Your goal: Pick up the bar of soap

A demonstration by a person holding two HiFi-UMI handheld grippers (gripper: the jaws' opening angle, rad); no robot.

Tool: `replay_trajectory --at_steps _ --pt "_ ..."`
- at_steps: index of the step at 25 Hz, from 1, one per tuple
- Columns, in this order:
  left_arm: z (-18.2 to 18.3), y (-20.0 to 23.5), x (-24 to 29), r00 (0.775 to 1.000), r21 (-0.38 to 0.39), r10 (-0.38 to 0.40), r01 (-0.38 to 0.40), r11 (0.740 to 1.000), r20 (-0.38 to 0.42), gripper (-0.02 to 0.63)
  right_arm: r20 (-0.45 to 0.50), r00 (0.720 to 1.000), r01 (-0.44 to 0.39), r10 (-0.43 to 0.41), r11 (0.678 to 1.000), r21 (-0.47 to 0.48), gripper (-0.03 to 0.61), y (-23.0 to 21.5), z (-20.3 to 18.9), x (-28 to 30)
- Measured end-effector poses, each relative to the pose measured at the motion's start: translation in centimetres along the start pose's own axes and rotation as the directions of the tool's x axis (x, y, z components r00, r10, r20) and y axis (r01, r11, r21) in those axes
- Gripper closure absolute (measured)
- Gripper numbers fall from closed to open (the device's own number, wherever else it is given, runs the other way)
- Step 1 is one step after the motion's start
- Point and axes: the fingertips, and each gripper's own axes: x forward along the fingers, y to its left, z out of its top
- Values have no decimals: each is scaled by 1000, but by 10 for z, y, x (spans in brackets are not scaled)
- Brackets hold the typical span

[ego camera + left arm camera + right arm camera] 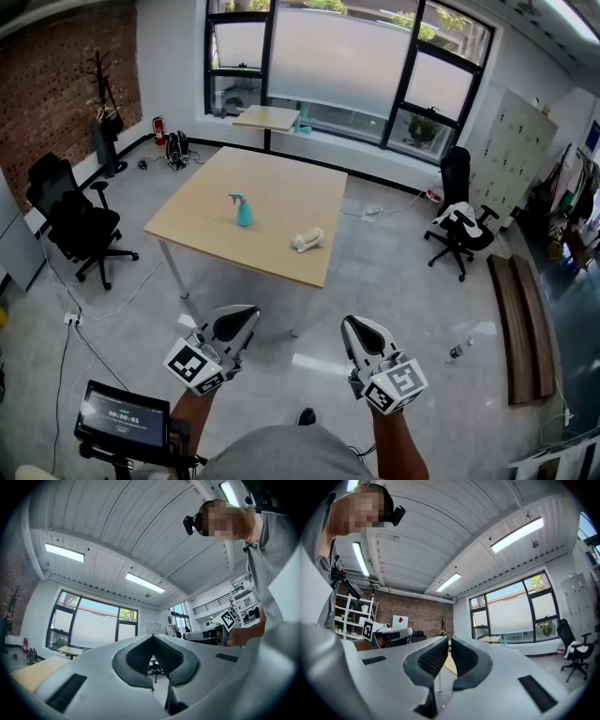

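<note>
**Bar of soap (307, 241) on the table (281, 187), both grippers closed and well short of it**

The bar of soap, a pale lump, lies on the light wooden table near its front right edge. A teal spray bottle (243, 210) stands upright to the soap's left, nearer the middle of the top and apart from the soap.

In the head view the left gripper (242, 319) and the right gripper (360, 328) hang side by side over the grey floor (394, 281), in front of the person's body and on the near side of the table. Both point roughly toward the table. Neither one reaches its edge, and both are well apart from the soap. The soap lies ahead of the gap between them, slightly nearer the right gripper's line.

The left gripper view shows its jaws meeting at the tips with nothing between them. A corner of the table shows low at the left of that view. The right gripper view shows its jaws drawn together too, with only a thin slit between the dark pads (433, 658), and they are empty. The soap shows in neither gripper view.
</note>
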Motion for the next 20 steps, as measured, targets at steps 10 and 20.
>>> replay_trajectory --at_steps 10,20 --pt "-33 63 26 999 -22 27 -27 999 -22 611 -26 999 -19 19 1000 18 571 -39 -21 67" --pt "-65 120 103 996 -46 83 -84 995 -33 611 -65 995 -69 72 997 47 571 -127 -38 132"
